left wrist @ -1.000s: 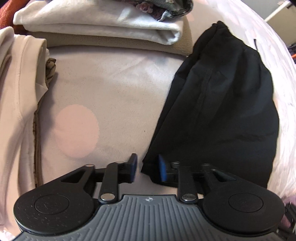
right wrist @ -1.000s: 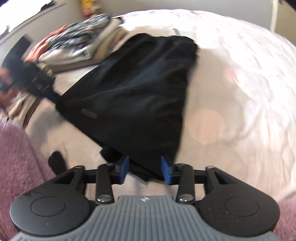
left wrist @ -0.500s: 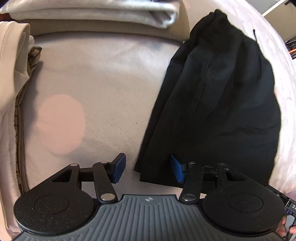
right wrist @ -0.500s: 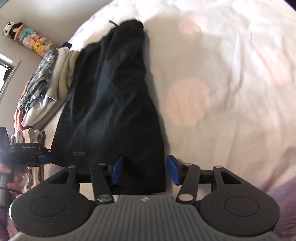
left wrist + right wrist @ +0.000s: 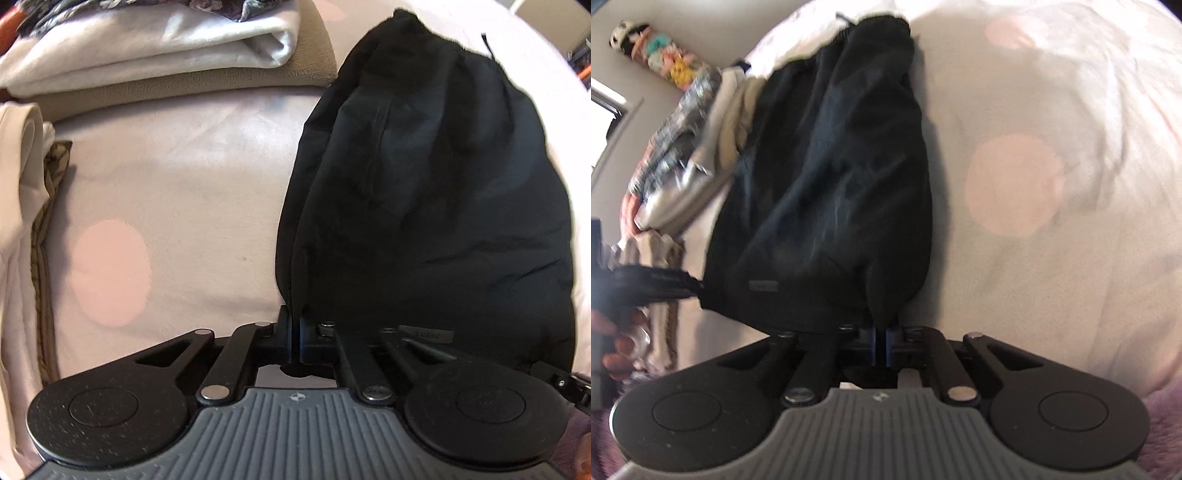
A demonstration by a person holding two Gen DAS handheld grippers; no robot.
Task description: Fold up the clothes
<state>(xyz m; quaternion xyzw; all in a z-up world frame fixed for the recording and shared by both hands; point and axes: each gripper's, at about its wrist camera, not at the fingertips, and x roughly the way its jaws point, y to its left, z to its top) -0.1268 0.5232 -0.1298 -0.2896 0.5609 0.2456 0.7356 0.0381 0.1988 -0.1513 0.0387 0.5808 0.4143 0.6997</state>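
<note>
Both pairs of jaws, apart half a second ago, have now clamped onto the near hem of the black garment (image 5: 436, 192). The left gripper (image 5: 294, 332) pinches the near left corner, cloth running straight away from its jaws; the right gripper (image 5: 885, 345) pinches the near right corner the same way. In the right wrist view the left gripper (image 5: 657, 284) shows at the garment's (image 5: 831, 177) other near corner, so the two grips sit at opposite ends of the near edge.

From there the garment lies flat on the bed (image 5: 177, 192), its long axis pointing directly away from both jaws toward a gathered far end. Neither hand is nearer; the likely fold carries the near edge forward along that axis.

Beyond, to the left, sits a stack of folded clothes (image 5: 155, 48).
</note>
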